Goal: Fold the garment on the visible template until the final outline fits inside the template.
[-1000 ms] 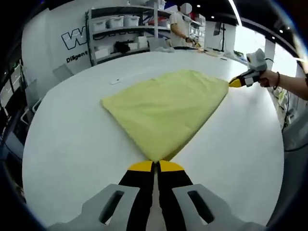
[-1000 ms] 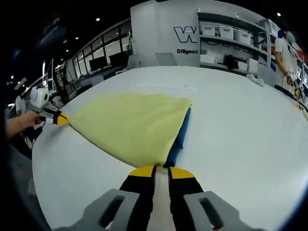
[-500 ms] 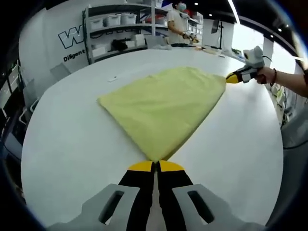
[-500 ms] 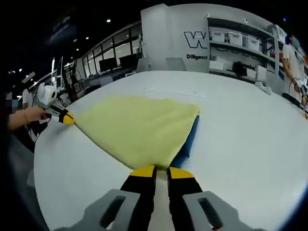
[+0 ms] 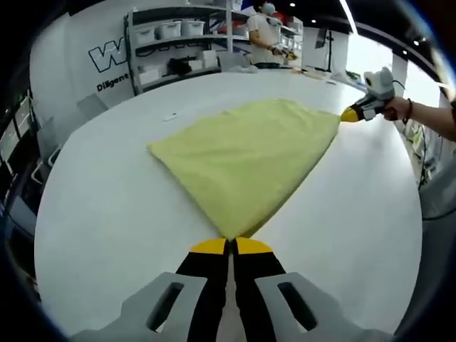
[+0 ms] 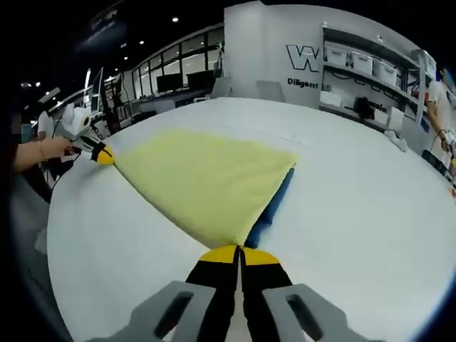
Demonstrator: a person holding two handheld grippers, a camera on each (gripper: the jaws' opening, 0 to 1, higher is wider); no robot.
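A pale yellow garment (image 5: pixel 249 153) lies spread on the white table (image 5: pixel 107 206), drawn taut between two corners. My left gripper (image 5: pixel 230 246) is shut on its near corner. The right gripper (image 5: pixel 350 114) holds the far corner, a hand behind it. In the right gripper view the same yellow garment (image 6: pixel 203 178) reaches my right gripper (image 6: pixel 241 253), which is shut on its corner, and the left gripper (image 6: pixel 103 155) pinches the opposite corner at the left. A blue template (image 6: pixel 272 208) shows as a strip under the garment's right edge.
Shelving with white bins (image 5: pixel 178 43) stands behind the table, and a person (image 5: pixel 267 35) works there. A small pale item (image 5: pixel 169 118) lies on the table beyond the garment. The table edge (image 6: pixel 57 235) curves close at the left in the right gripper view.
The right gripper has carried its corner slightly outward, stretching the garment flatter. The left gripper stays shut on its corner.
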